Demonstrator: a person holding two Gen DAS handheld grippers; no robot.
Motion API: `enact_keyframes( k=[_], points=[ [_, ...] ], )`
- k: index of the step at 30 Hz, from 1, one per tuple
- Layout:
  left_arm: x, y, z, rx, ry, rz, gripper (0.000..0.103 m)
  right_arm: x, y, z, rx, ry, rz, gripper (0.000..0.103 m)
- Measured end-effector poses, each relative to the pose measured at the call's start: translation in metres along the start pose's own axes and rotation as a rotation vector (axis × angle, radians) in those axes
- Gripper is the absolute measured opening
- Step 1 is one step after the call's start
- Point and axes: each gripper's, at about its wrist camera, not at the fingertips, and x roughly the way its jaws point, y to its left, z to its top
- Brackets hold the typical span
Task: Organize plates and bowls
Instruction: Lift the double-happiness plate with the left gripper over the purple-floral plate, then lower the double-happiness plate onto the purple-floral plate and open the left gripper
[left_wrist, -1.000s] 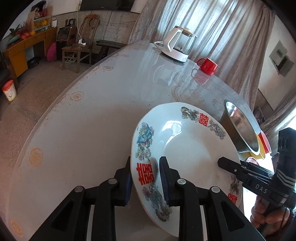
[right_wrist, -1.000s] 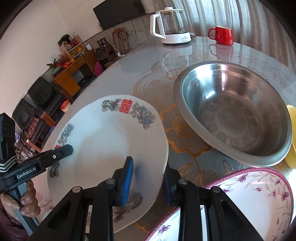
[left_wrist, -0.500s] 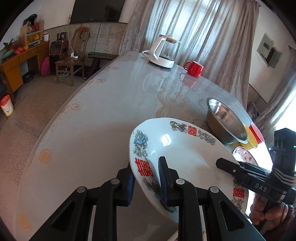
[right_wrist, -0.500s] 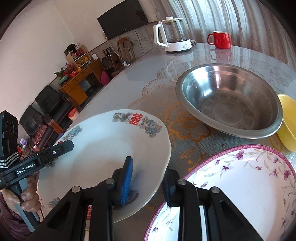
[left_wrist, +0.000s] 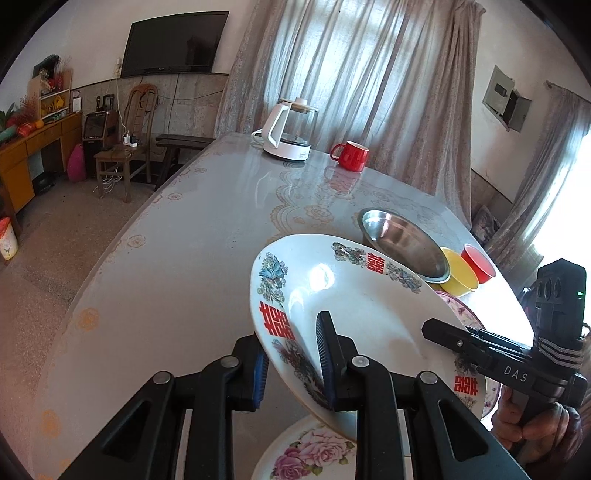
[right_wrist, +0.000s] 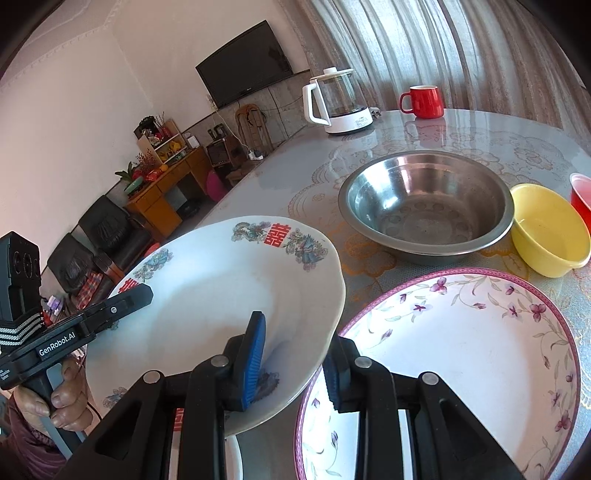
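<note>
A white plate with red characters and bird patterns (left_wrist: 354, 302) (right_wrist: 214, 288) is held in the air above the table, tilted. My left gripper (left_wrist: 291, 362) is shut on its near-left rim. My right gripper (right_wrist: 295, 358) is shut on the opposite rim. Under it lies a rose-patterned plate (left_wrist: 314, 454). A large purple-flowered plate (right_wrist: 461, 350) lies to the right. Behind stand a steel bowl (right_wrist: 424, 206), a yellow bowl (right_wrist: 550, 229) and a small red bowl (right_wrist: 581, 195).
A white kettle (left_wrist: 288, 129) and a red mug (left_wrist: 352, 155) stand at the far end of the table (left_wrist: 184, 240). The table's left edge drops to the floor, with a chair and cabinet beyond.
Both grippers have lifted the plate higher and drawn it back toward the near edge. The rose-patterned plate has come into view beneath it.
</note>
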Motion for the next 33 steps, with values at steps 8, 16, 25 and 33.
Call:
enact_keyframes(
  k=[8, 16, 25, 33],
  points=[
    [0.001, -0.052, -0.019, 0.061, 0.038, -0.067, 0.025, -0.048, -0.023, -0.021, 0.046, -0.043, -0.044, 0.028],
    [0.016, -0.103, -0.035, 0.090, 0.109, -0.139, 0.027, -0.088, -0.059, -0.042, 0.110, -0.066, -0.131, 0.029],
    [0.039, -0.140, -0.044, 0.120, 0.183, -0.157, 0.029, -0.103, -0.088, -0.054, 0.158, -0.086, -0.234, 0.030],
    [0.060, -0.147, -0.046, 0.133, 0.222, -0.154, 0.029, -0.101, -0.102, -0.055, 0.172, -0.093, -0.298, 0.030]
  ],
)
